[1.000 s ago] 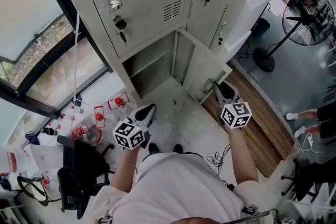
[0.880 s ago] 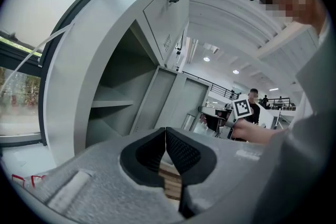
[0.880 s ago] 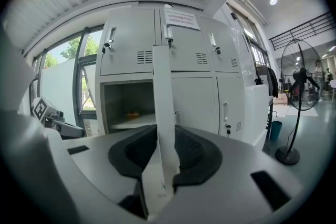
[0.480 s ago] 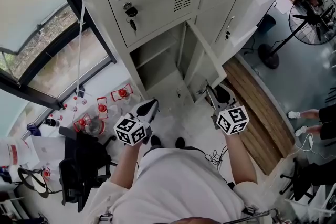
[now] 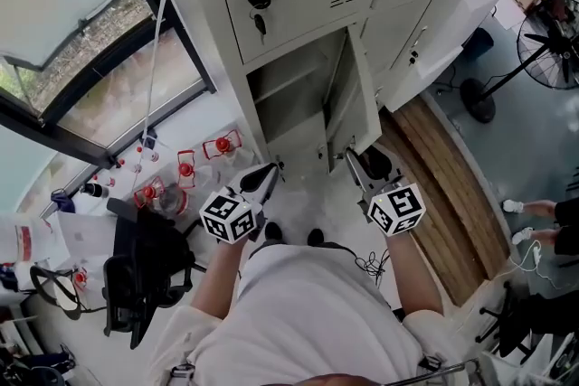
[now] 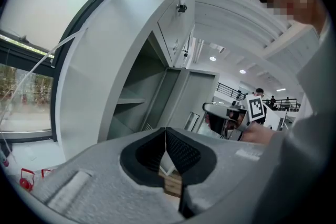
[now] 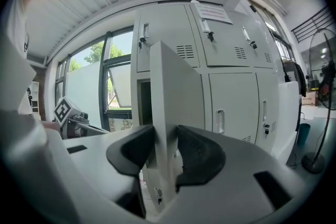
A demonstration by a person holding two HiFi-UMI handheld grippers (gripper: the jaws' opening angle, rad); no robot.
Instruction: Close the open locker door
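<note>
Right gripper view: the right gripper [image 7: 166,131] has its jaws apart, having just been opening, and the free edge of the locker door [image 7: 176,86] stands upright between them. The left pad lies right at the edge, and a slim gap shows before the right pad. Left gripper view: the left gripper [image 6: 166,131] has its jaws together with nothing between them.

In the head view the locker door [image 5: 358,95] stands about half open at frame centre, hinged on the right of the lower compartment [image 5: 289,95]. Bare pale floor [image 5: 308,194] lies between the door's edge and the opening. The right gripper [image 5: 349,155] sits at the door's lower free corner. The left gripper [image 5: 271,169] hangs apart from the cabinet, below the opening's left side. Both forearms reach forward, nearly level. An office chair [image 5: 136,276] stands at lower left, well apart.
</note>
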